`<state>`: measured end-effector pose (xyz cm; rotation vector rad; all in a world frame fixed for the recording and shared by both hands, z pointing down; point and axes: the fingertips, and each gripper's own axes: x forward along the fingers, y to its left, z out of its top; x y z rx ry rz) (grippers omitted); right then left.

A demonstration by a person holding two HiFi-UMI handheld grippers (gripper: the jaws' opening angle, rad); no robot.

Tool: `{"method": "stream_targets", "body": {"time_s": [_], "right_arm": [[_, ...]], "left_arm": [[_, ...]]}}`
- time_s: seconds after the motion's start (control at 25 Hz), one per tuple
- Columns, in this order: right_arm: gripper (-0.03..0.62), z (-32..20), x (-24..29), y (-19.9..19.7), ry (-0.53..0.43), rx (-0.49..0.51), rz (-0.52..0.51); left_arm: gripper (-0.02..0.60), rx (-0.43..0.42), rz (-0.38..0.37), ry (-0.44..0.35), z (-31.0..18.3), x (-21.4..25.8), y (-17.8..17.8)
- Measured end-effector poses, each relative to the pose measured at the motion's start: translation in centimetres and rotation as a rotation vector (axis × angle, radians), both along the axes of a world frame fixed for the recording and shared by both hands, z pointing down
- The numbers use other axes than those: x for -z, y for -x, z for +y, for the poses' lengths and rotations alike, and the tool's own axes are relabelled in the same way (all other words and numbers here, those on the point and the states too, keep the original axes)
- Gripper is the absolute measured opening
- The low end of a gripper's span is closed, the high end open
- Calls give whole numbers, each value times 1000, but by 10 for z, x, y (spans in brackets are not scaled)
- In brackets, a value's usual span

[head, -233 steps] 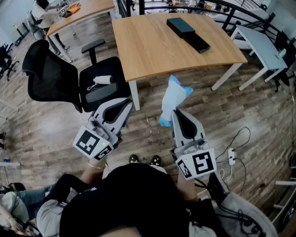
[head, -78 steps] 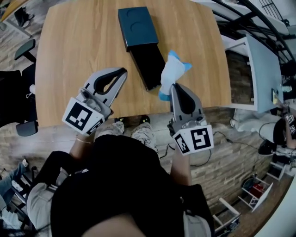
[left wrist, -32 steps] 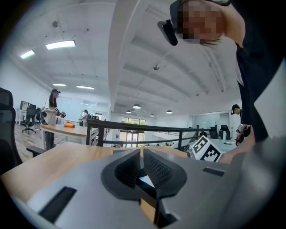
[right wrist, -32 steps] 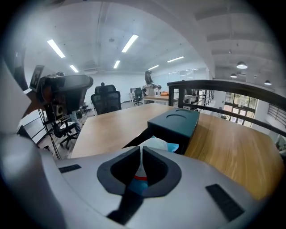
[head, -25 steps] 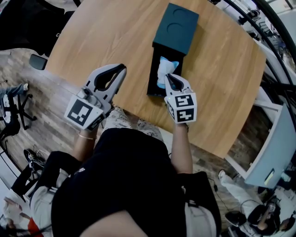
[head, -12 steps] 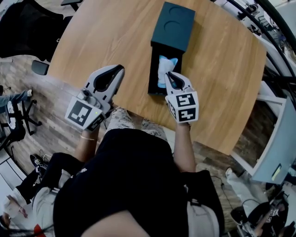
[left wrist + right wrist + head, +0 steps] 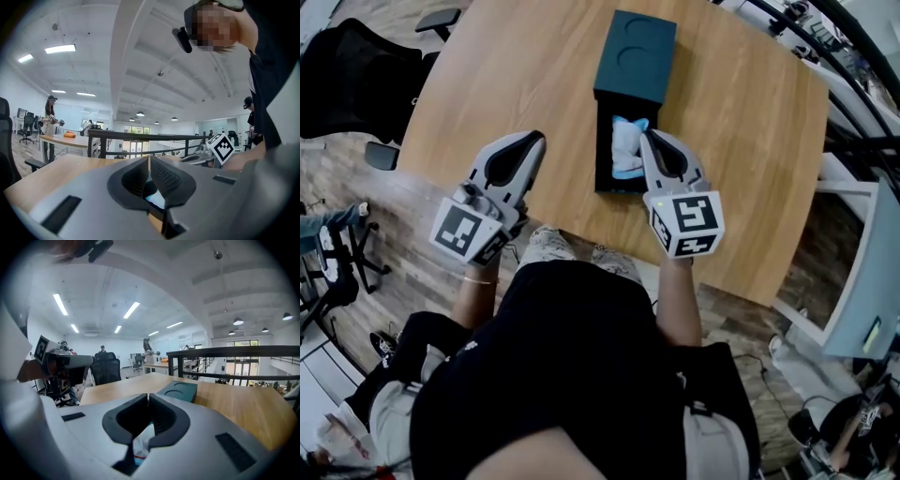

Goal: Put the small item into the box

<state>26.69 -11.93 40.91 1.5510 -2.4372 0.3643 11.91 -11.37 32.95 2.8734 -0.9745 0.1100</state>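
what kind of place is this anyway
Most likely an open-plan office, perhaps on an upper level: wooden tables, black swivel chairs, a black railing and long ceiling strip lights.

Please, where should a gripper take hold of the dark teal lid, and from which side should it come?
Probably from above, jaws across the lid on its two long side edges, toward the far end. It lies flat on the table, so only the edges offer hold; its near end meets the open tray with the packet.
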Motion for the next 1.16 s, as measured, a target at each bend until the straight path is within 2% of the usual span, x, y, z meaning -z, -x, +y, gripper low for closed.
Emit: {"method": "stream_targets", "body": {"time_s": [0.12,0.32,0.56,1.16], "right_arm": [[25,0,11,-3,-32,-7,0],[25,-1,13,-3,-24,-3,31],[25,-1,11,-4,-18,-1,30],[25,-1,15,-8,-14,-38,26]], "left_arm": [[23,-7,-6,-2,0,-1,0],[23,-14,-17,1,-1,0,-2],[23,-6,-36,10,-2,-4,0],[23,-49,-34,18,-5,2,-6]]}}
